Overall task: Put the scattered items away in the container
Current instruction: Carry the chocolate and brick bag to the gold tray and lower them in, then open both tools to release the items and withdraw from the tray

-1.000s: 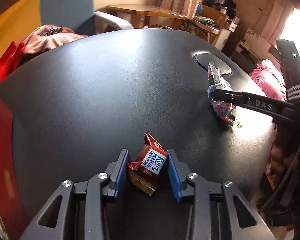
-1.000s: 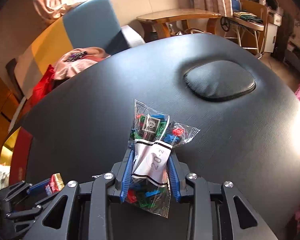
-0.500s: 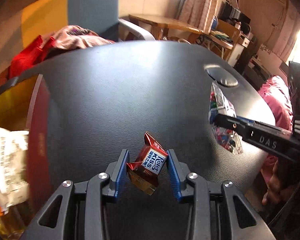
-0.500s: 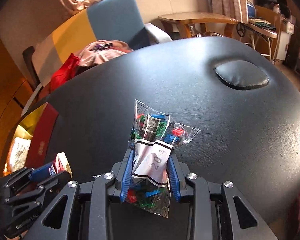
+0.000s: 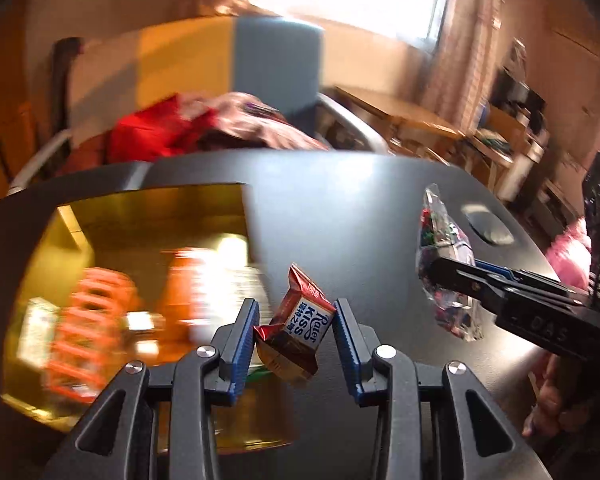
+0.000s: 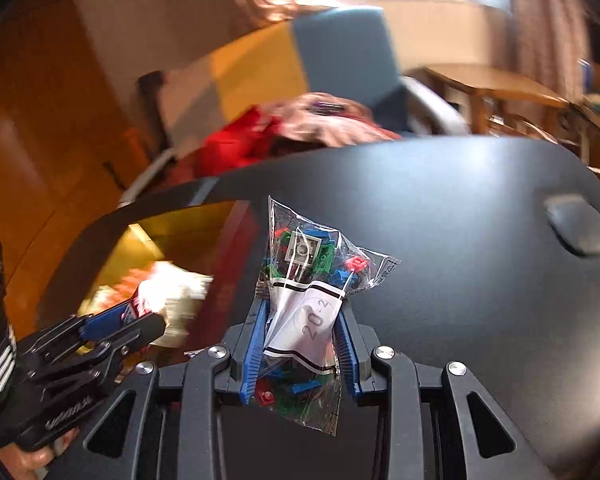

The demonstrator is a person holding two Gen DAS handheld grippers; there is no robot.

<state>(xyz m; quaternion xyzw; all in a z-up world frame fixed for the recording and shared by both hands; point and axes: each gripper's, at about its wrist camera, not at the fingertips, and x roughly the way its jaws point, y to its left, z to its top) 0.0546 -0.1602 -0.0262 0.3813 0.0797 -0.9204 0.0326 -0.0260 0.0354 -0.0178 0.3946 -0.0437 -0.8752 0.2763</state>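
My left gripper (image 5: 295, 320) is shut on a red-brown "Kiss" candy packet (image 5: 296, 326) and holds it in the air at the right edge of a gold-lined open container (image 5: 112, 216) that holds blurred orange and white packets (image 5: 100, 308). My right gripper (image 6: 302, 328) is shut on a clear bag of small coloured bricks (image 6: 312, 276), held above the black table (image 6: 460, 240). In the left wrist view the right gripper (image 5: 452, 272) and its bag (image 5: 440, 240) sit to the right. In the right wrist view the left gripper (image 6: 140, 316) is over the container (image 6: 152, 236).
A blue and yellow chair (image 5: 260, 64) with red and pink cloth (image 5: 204, 128) stands behind the table. An oval dimple (image 6: 580, 232) marks the table's right side. A wooden table (image 5: 400, 112) and shelves stand further back.
Both grippers have swung left with their items, from over the bare table toward the container. The container now fills the left of the left wrist view.
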